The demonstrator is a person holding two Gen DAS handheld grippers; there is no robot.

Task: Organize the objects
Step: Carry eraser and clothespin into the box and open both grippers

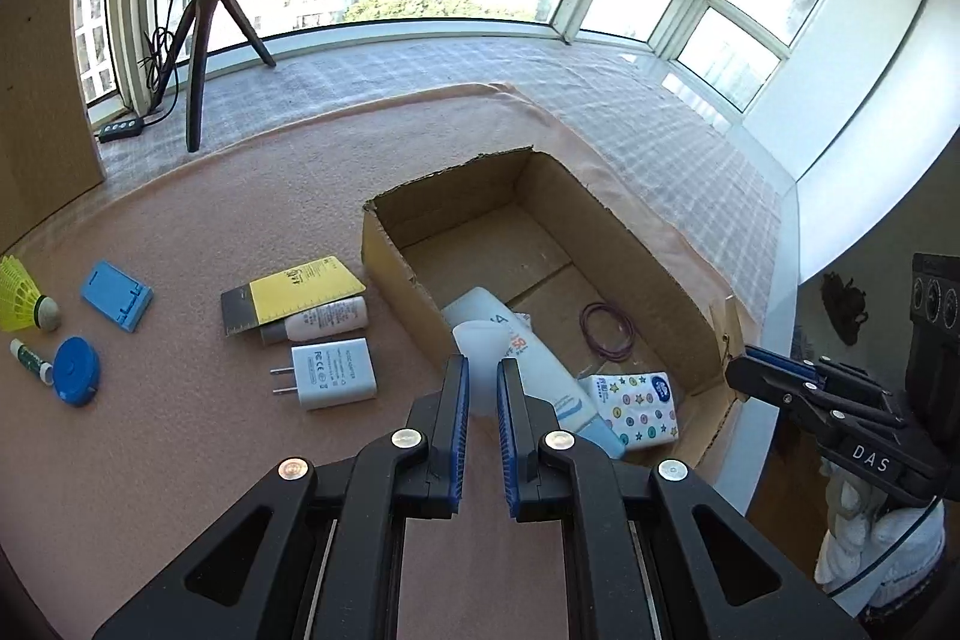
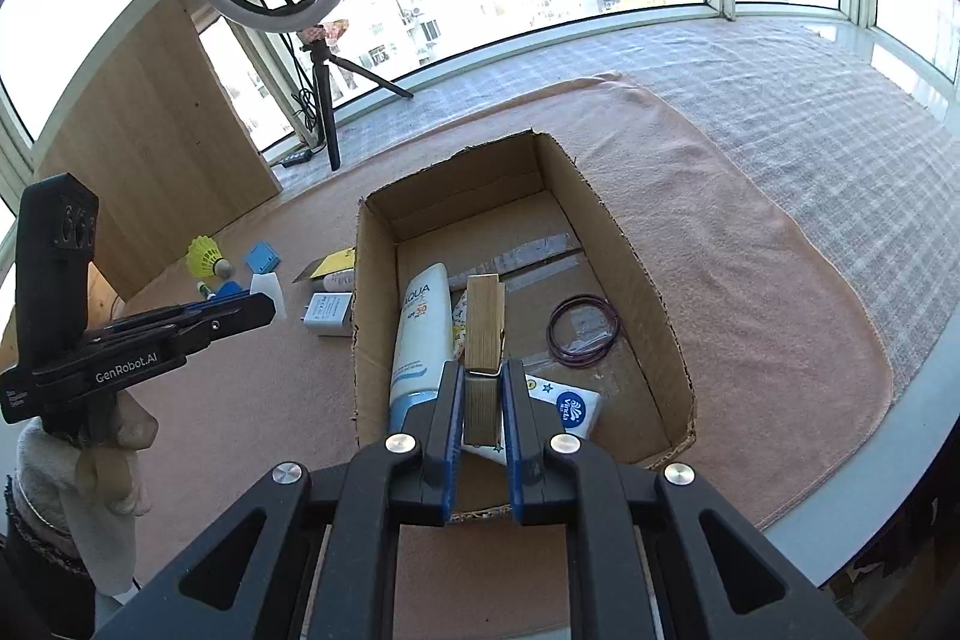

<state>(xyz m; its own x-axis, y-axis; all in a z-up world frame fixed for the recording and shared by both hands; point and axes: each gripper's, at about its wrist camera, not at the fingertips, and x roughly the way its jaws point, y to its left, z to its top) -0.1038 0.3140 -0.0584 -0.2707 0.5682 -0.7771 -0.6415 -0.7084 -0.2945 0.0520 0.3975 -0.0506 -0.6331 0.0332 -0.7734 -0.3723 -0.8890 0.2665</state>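
— Two jaws of the left gripper [image 1: 481, 388] pinch a translucent cup [image 1: 480, 349] at the box [image 1: 384, 250] edge; charger [image 1: 333, 373], ruler [image 1: 294, 298] and shuttlecock [image 1: 24, 295] lie outside.

— Right wrist view: right gripper [image 2: 483, 400] clamps a wooden block [image 2: 485, 328] over the box, above sunscreen [image 2: 420, 334], tissues [image 2: 570, 409], bands [image 2: 585, 328]. Only here is the block visible.

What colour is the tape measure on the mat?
Blue tape measure, clearest in the left wrist view.

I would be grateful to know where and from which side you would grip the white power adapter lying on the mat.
Probably across the two long sides of the white power adapter, coming straight down from above: it lies flat, its prongs point left, and the small bottle crowds its far edge.
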